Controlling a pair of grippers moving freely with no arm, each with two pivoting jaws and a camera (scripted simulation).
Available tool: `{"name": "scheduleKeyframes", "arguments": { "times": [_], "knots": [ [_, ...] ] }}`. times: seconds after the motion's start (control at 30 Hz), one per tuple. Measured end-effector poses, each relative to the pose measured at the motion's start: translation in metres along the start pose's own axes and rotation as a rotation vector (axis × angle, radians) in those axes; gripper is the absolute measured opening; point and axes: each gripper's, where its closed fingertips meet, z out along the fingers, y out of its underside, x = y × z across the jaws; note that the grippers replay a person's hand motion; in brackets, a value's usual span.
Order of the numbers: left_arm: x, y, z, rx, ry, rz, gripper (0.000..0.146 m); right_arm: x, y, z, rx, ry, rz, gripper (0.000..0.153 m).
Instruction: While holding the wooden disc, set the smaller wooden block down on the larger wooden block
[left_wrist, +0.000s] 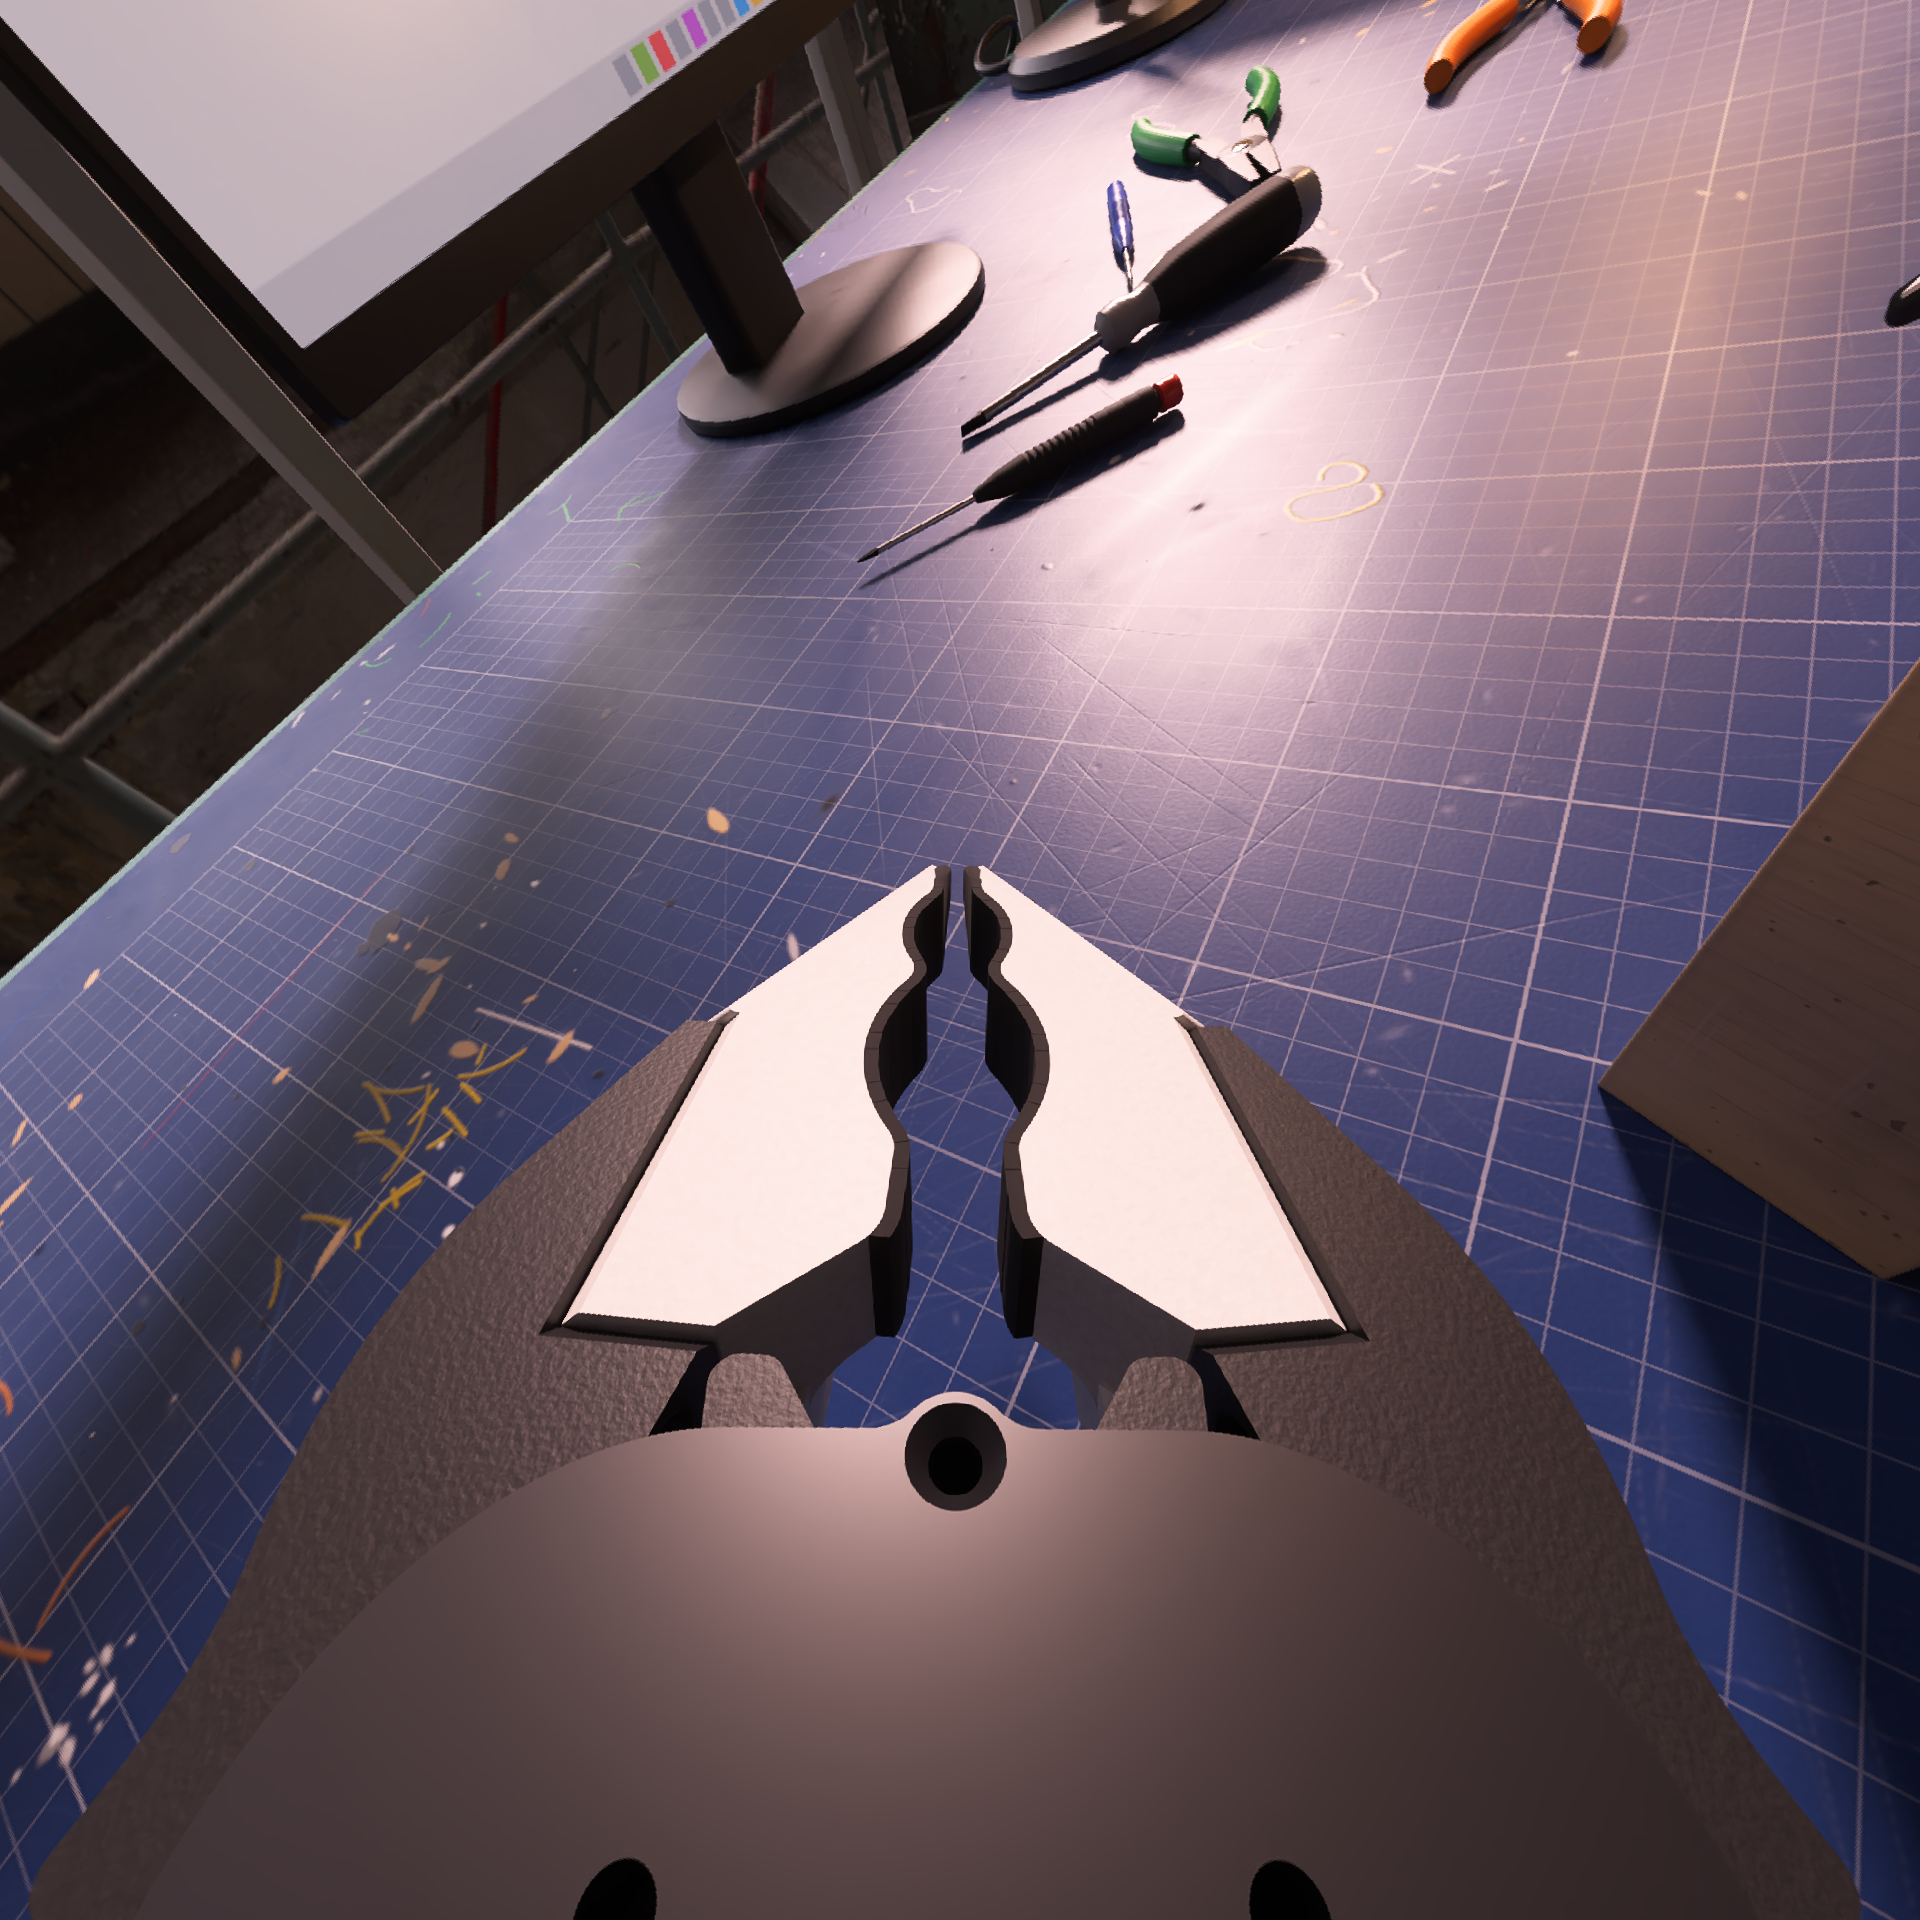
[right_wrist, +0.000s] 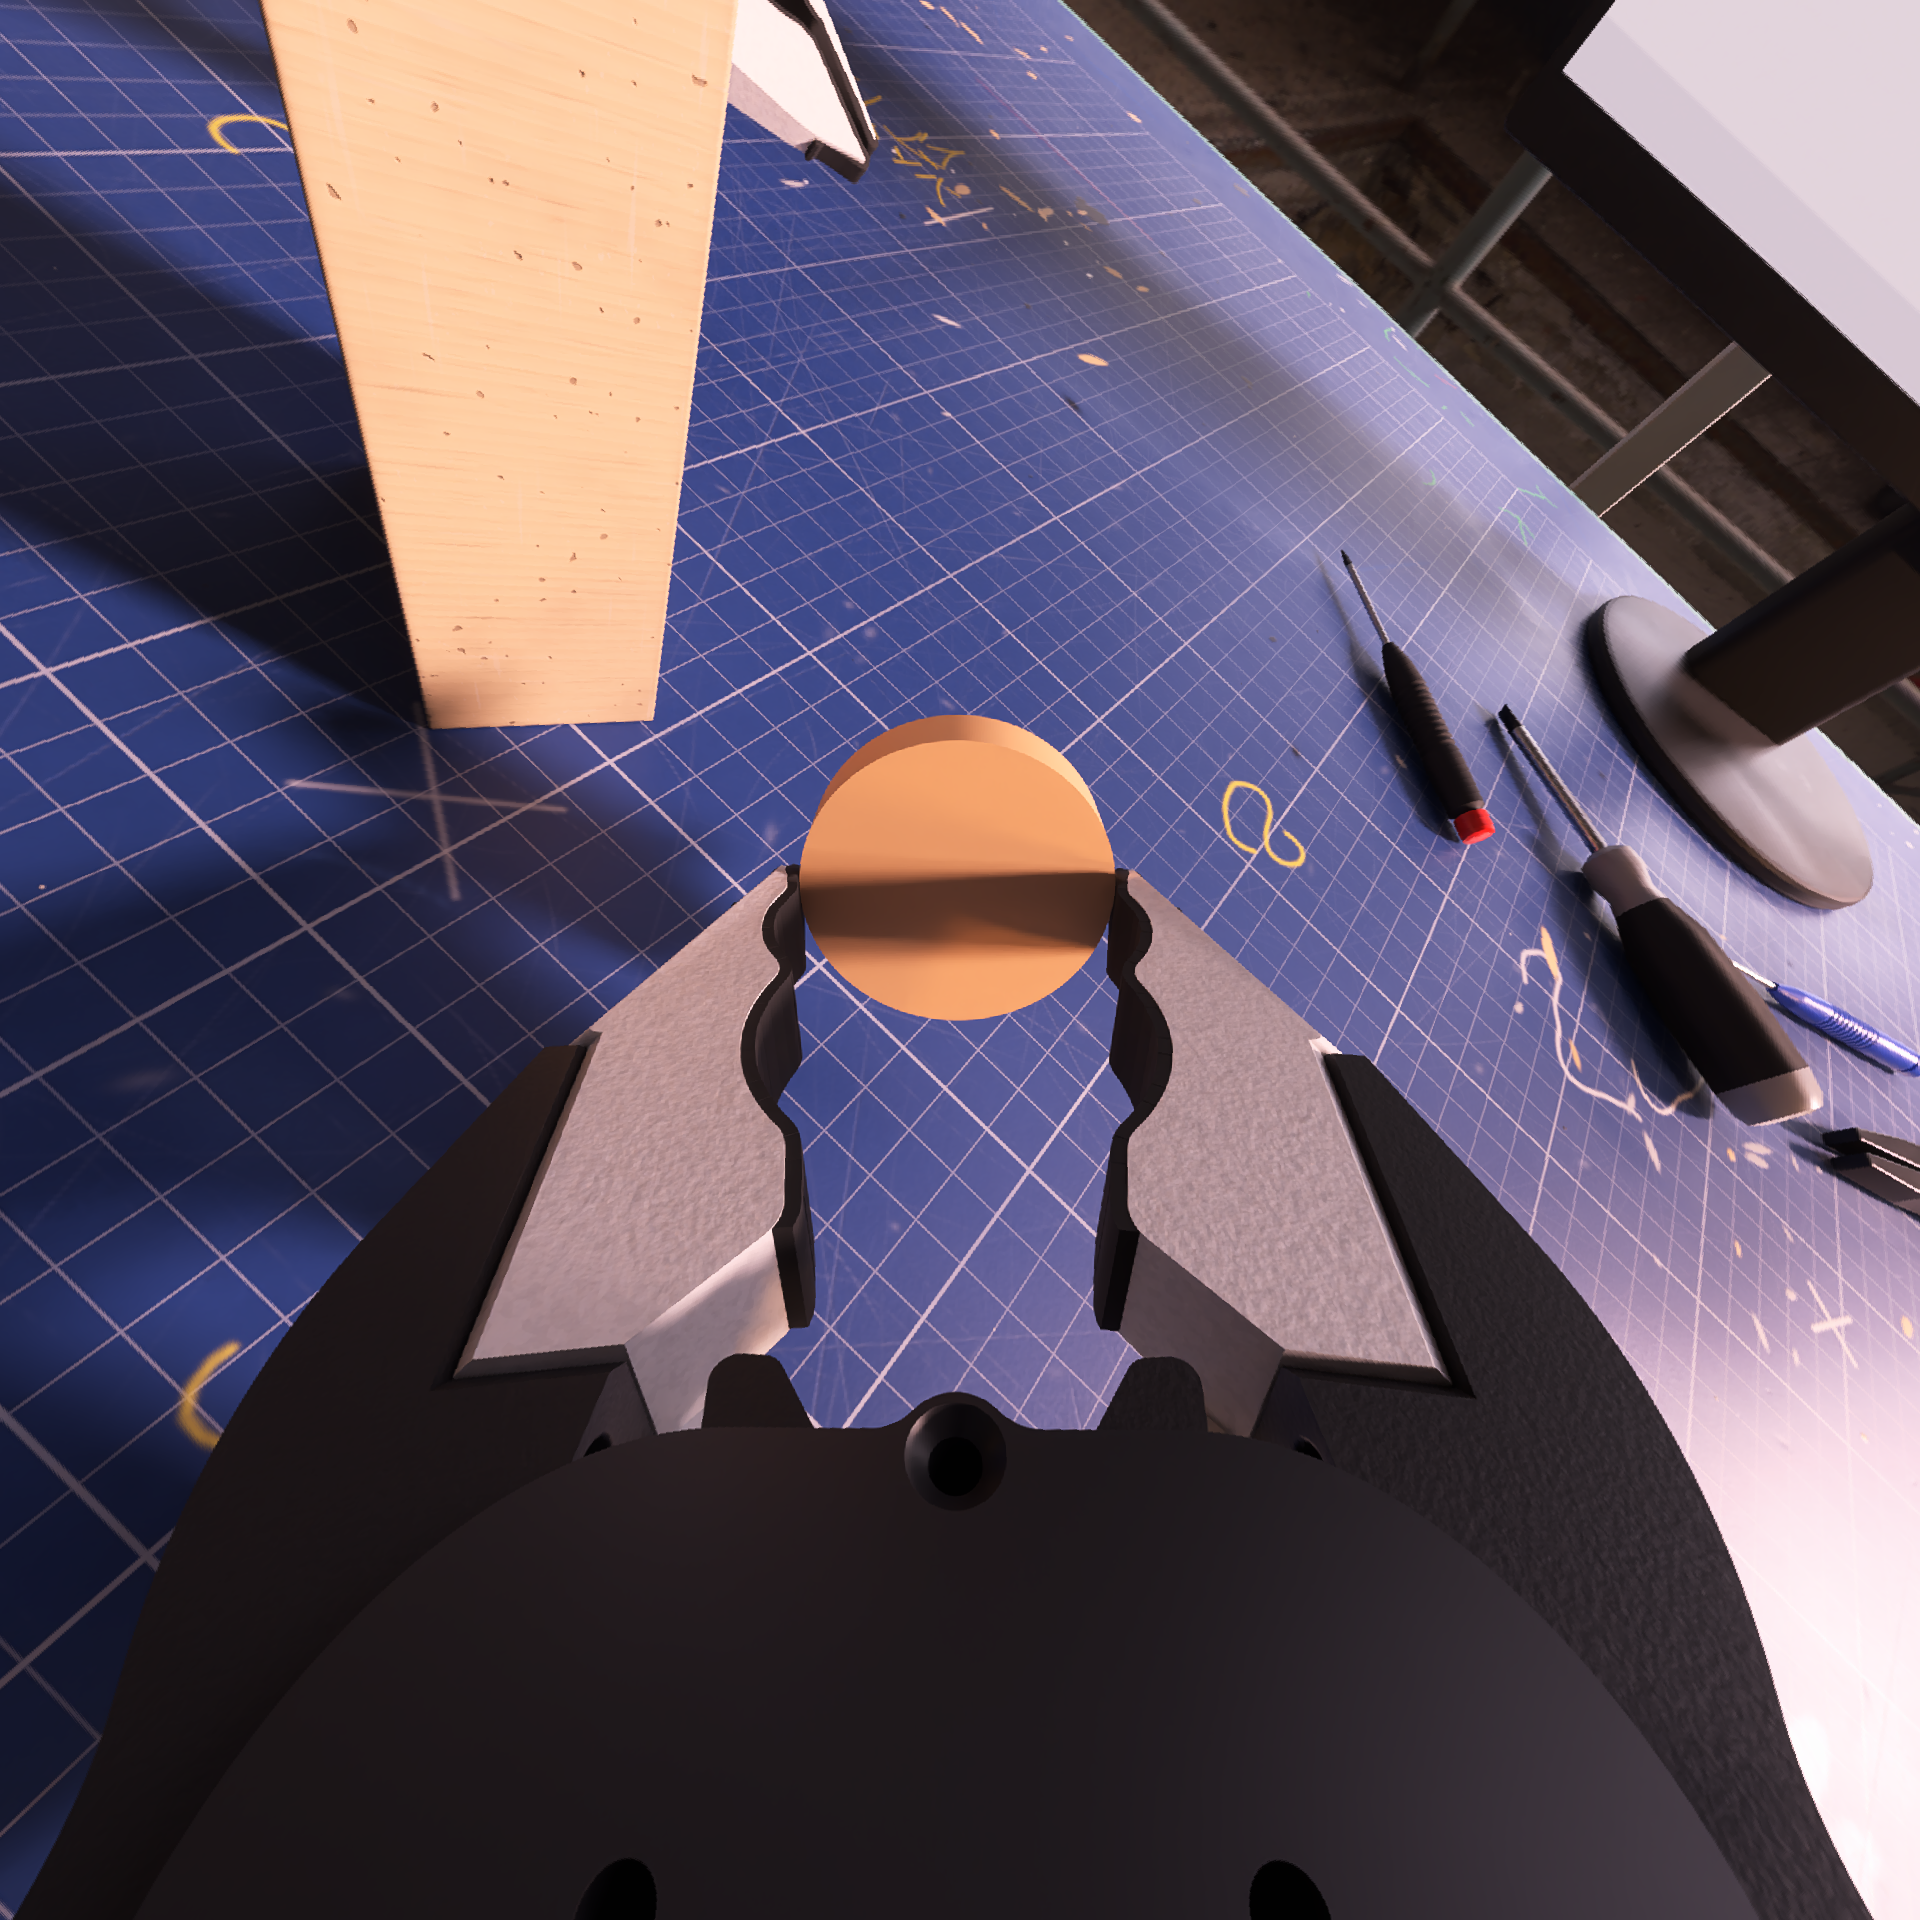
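My right gripper (right_wrist: 956, 883) is shut on an orange-brown wooden disc (right_wrist: 956, 821), held by its rim between the fingertips above the blue cutting mat. A tall pale wooden block (right_wrist: 509, 353) stands on the mat ahead and to the left of the disc. It also shows at the right edge of the left wrist view (left_wrist: 1797, 1018). My left gripper (left_wrist: 957, 881) is shut and empty, its fingertips almost touching, over bare mat. Part of the left gripper (right_wrist: 805, 78) shows behind the block in the right wrist view. A second, smaller block is not in view.
On the blue mat (left_wrist: 1195, 727) lie screwdrivers (left_wrist: 1164, 281) (left_wrist: 1039, 462), green-handled pliers (left_wrist: 1205, 130) and orange-handled pliers (left_wrist: 1507, 31). A monitor's round base (left_wrist: 831, 332) stands near the mat's far edge (left_wrist: 312, 707). The screwdrivers (right_wrist: 1423, 717) and base (right_wrist: 1725, 748) show right in the right wrist view.
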Motion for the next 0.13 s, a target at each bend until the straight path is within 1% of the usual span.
{"name": "scheduleKeyframes", "arguments": {
  "times": [0.13],
  "knots": [
    [-0.0002,0.0000,0.0000,0.000,0.000,-0.001,0.002,-0.0001,0.0002,0.0001,-0.001,-0.001,0.000,0.059]
  ]
}}
